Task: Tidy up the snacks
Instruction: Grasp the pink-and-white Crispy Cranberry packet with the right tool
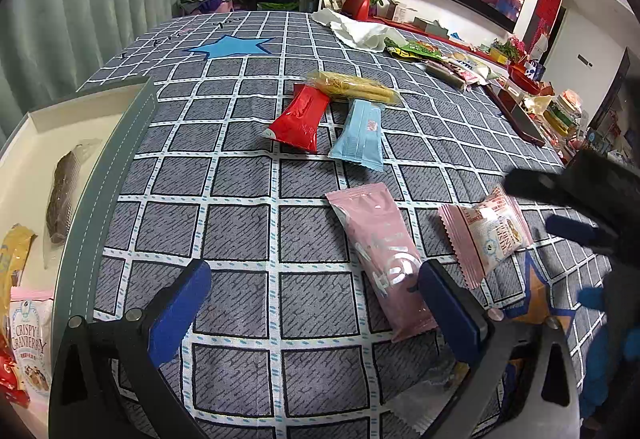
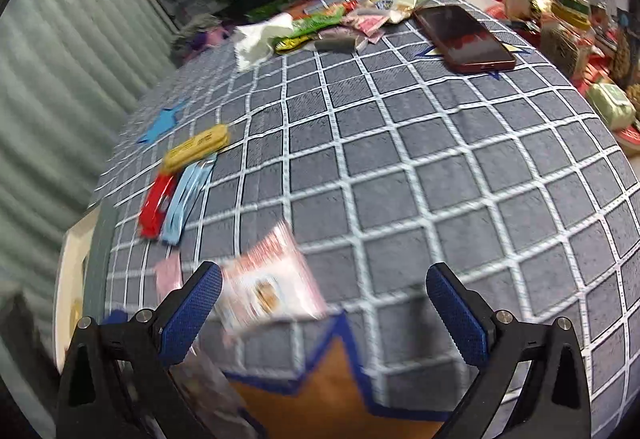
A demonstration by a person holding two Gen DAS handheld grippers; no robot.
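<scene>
Left wrist view: the left gripper (image 1: 316,303) hangs over the checked tabletop (image 1: 236,223) with its jaws spread wide and nothing between them. A long pink packet (image 1: 380,255) lies just beside its right finger, and a smaller pink cranberry packet (image 1: 486,231) sits next to that. Farther off, a red packet (image 1: 298,119) and a light blue packet (image 1: 360,133) lie side by side, with a yellow wafer packet (image 1: 356,87) resting across their far ends. At the left edge a tray (image 1: 116,167) already holds several snacks. In the blurred right wrist view, the right gripper (image 2: 324,315) also has its jaws wide apart and empty, the cranberry packet (image 2: 272,279) near its left finger. A phone (image 2: 464,39) lies at the far side.
</scene>
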